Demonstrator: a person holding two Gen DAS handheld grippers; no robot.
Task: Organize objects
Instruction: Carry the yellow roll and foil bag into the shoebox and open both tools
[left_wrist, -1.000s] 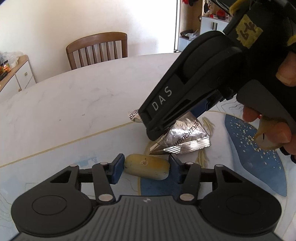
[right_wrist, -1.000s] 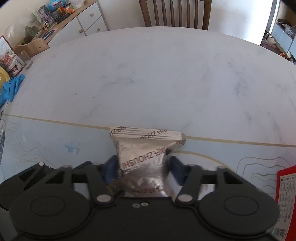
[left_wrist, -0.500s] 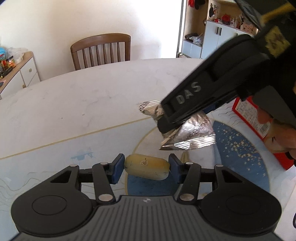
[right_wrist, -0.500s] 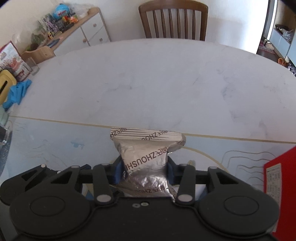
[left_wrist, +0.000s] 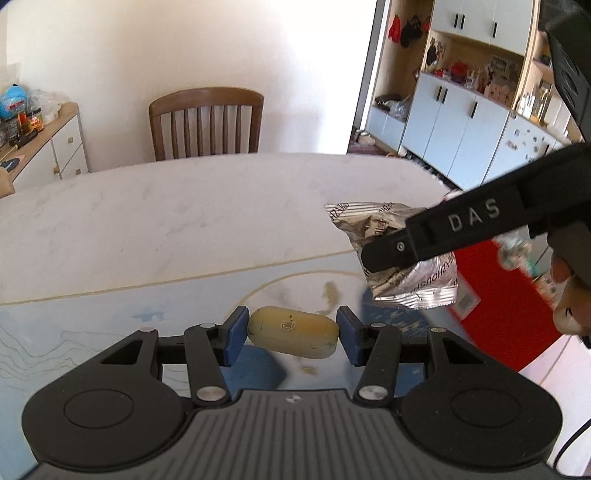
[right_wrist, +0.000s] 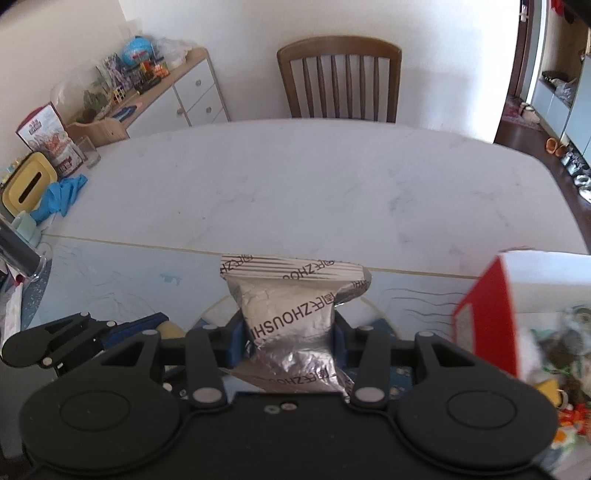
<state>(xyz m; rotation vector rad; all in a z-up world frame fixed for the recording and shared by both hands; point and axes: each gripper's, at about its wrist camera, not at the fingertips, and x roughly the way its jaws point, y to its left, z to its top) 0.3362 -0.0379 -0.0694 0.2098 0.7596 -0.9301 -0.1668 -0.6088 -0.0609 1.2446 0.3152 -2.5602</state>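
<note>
My left gripper (left_wrist: 291, 334) is shut on a small yellow oval object (left_wrist: 293, 336) and holds it above the blue patterned mat (left_wrist: 110, 332). My right gripper (right_wrist: 290, 341) is shut on a crinkled silver foil packet (right_wrist: 291, 314) and holds it in the air. In the left wrist view the packet (left_wrist: 410, 273) hangs from the right gripper's finger, to the right of and above my left gripper. In the right wrist view my left gripper (right_wrist: 110, 332) sits low at the left.
A red box (right_wrist: 487, 317) stands at the right, also seen in the left wrist view (left_wrist: 506, 302). White marble table (right_wrist: 295, 184) stretches ahead. A wooden chair (right_wrist: 340, 77) is at the far side. Yellow container (right_wrist: 26, 184) and blue cloth (right_wrist: 59, 195) lie far left.
My right gripper has lifted the foil packet and carried it to the right. My left gripper has also risen, still holding the yellow object.
</note>
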